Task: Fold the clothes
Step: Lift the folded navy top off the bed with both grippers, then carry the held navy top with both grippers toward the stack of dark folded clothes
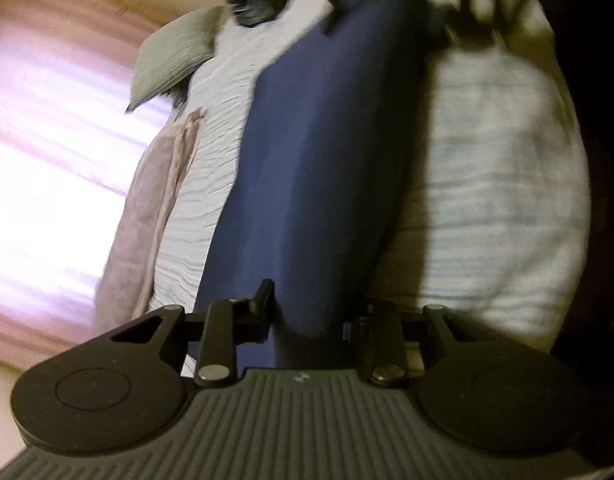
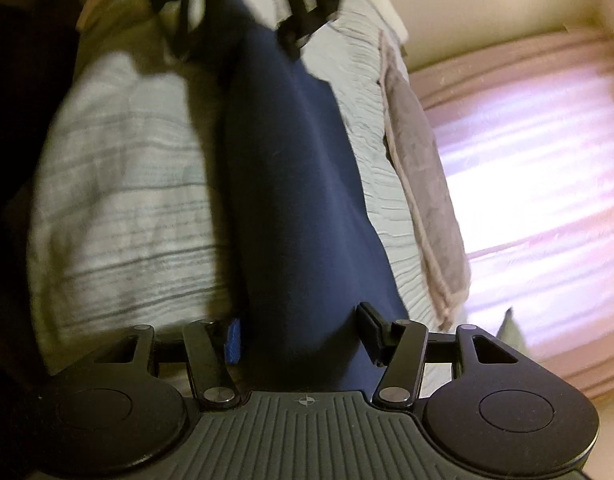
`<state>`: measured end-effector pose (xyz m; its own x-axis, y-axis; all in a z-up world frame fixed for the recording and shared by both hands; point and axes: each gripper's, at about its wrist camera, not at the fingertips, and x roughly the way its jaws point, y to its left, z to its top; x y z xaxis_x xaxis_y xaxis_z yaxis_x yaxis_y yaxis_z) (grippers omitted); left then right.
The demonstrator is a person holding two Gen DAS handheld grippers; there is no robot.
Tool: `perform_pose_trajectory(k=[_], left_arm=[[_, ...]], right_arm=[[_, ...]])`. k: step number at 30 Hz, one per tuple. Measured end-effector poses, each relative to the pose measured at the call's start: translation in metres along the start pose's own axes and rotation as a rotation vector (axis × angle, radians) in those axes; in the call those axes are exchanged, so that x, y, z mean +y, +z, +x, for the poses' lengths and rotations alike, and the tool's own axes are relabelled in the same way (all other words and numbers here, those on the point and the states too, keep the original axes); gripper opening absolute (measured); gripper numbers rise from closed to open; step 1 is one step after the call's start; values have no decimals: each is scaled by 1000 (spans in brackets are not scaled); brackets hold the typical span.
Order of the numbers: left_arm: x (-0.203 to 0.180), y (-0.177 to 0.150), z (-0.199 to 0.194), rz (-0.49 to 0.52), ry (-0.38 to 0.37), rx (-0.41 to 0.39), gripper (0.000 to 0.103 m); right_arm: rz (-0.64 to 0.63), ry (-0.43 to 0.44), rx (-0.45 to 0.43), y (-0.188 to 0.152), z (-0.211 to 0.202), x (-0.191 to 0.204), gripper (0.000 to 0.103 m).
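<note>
Left wrist view shows the long navy-blue cloth garment (image 1: pixel 327 168) strung lengthwise above the pale striped bedspread (image 1: pixel 487 200) between the left gripper (image 1: pixel 313 312) and right gripper (image 2: pixel 299 336), each clenched on one end.

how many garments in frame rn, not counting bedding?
1: a navy garment, stretched between the left gripper and the right gripper, over the striped bedding. The beige cloth at the bed edge may be a blanket; unclear.
</note>
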<state>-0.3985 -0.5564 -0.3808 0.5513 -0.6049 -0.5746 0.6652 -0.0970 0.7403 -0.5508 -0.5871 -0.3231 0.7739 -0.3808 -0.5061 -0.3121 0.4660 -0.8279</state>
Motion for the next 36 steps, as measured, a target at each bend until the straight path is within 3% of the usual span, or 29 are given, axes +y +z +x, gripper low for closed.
perform_pose_trajectory(k=[3,4,6,12,22,30,36], left_arm=[[-2,0,-4,10,14,5,28],[-6,1,-5,31,27,9,29],[-15,2,-5,78,54,14,30],[-33,5,9,197,104,39,33],[-42,7,7,186,122,69,19],[-40,8,9,158,76,93,17],[-10,13,5,117,-42,98,17]], right_arm=[[-23,-12,-3,-2,2,-2,54],[-22,-18,-8,-2,0,-3,54],[4,-12,-10,-4,-5,-7,45],[42,-7,6,-7,-6,-6,42],[55,-5,-26,-10,-3,0,42],[65,0,-107,-22,16,3,46],[145,175,-73,-16,12,-41,38]])
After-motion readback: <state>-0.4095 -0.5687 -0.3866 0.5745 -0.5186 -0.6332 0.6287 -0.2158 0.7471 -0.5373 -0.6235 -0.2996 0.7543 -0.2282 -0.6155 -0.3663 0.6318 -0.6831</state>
